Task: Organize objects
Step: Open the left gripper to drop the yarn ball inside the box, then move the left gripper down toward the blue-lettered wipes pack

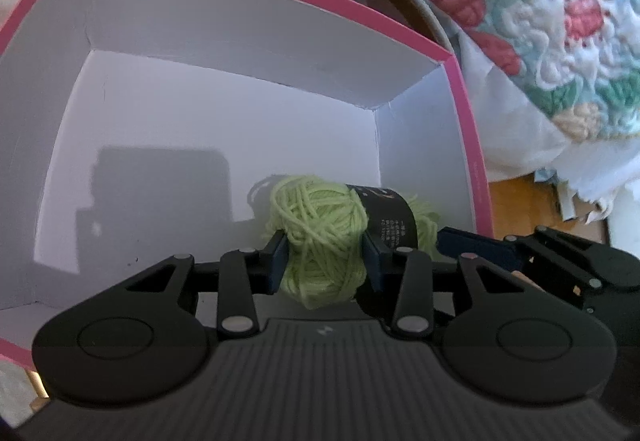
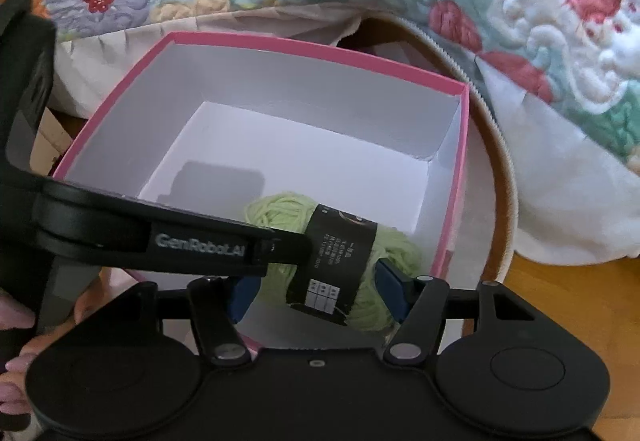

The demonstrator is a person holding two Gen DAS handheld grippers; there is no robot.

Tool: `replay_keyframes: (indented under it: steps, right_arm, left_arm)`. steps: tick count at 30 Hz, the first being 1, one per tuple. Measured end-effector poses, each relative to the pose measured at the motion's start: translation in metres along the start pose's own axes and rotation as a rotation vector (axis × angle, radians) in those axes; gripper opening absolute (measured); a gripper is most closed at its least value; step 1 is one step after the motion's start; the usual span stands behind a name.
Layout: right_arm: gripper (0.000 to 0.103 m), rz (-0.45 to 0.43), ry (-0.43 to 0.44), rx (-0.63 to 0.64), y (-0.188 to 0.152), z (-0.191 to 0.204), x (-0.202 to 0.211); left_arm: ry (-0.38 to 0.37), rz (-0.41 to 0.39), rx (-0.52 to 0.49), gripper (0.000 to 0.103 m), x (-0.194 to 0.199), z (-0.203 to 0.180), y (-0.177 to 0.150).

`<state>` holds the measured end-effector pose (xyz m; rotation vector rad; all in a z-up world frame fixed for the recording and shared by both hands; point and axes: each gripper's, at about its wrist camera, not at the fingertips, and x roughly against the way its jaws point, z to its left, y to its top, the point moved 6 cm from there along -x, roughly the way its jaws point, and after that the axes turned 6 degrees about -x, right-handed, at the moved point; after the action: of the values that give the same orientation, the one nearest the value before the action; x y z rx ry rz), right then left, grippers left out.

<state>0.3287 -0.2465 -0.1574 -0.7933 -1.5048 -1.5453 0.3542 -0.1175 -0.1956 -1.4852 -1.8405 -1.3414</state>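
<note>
Quilt [image 2: 520, 1]: floral, pastel, bunched beyond and to the right of both claws, overhanging a round tan rim [image 2: 502, 145].

Box [image 1: 460, 89]: pink outside, white inside, lidless, directly ahead of both claws; dark shadow on its floor.

Wooden surface [image 2: 560, 289]: to the right of the right claw.

Left gripper [image 1: 325, 261]: blue pads clamped on the bare end of the yarn ball, over the near part of the box interior.

Right gripper [image 2: 316, 289]: blue pads either side of the yarn's other end; the right pad touches the yarn, the left pad's contact is hidden behind the left claw's body, so grip cannot be confirmed.

Yarn ball [image 1: 320, 237]: lime green, black paper label band [image 2: 336, 261] around its middle, lying sideways between the two claws.
</note>
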Motion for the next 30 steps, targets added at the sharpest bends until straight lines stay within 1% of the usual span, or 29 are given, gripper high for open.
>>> replay_keyframes:
  steps: [4, 5, 7, 10, 14, 17, 20, 24, 27, 30]
  right_arm:
    - [0.068, -0.037, 0.045, -0.018, -0.007, 0.000, 0.002]
    - [0.068, -0.046, 0.056, -0.024, -0.009, 0.001, 0.004]
    - [0.068, -0.080, 0.073, -0.030, -0.013, 0.003, 0.012]
    - [0.071, -0.124, 0.084, -0.025, -0.014, 0.010, 0.030]
    - [0.074, -0.156, 0.099, -0.033, -0.019, 0.021, 0.054]
    - [0.075, -0.193, 0.107, -0.074, -0.032, 0.028, 0.071]
    - [0.075, -0.197, 0.113, -0.081, -0.046, 0.038, 0.084]
    - [0.076, -0.220, 0.116, -0.080, -0.048, 0.048, 0.114]
    - [0.078, -0.235, 0.119, -0.059, -0.047, 0.058, 0.144]
    - [0.079, -0.249, 0.128, -0.010, -0.049, 0.072, 0.175]
  left_arm:
    - [0.054, 0.013, -0.058, 0.047, 0.010, -0.005, -0.004]
    - [0.067, 0.008, -0.073, 0.048, 0.015, -0.006, -0.004]
    - [0.102, -0.014, -0.110, 0.058, 0.032, -0.011, -0.007]
    - [0.139, -0.044, -0.157, 0.063, 0.060, -0.017, -0.012]
    - [0.150, -0.054, -0.154, 0.065, 0.094, -0.013, -0.017]
    - [0.176, -0.052, -0.153, 0.065, 0.121, -0.014, -0.024]
    - [0.209, -0.037, -0.159, 0.065, 0.152, -0.013, -0.035]
    - [0.253, -0.035, -0.187, 0.066, 0.192, -0.017, -0.047]
    - [0.264, -0.030, -0.200, 0.068, 0.222, -0.023, -0.059]
    - [0.277, -0.029, -0.214, 0.070, 0.246, -0.028, -0.070]
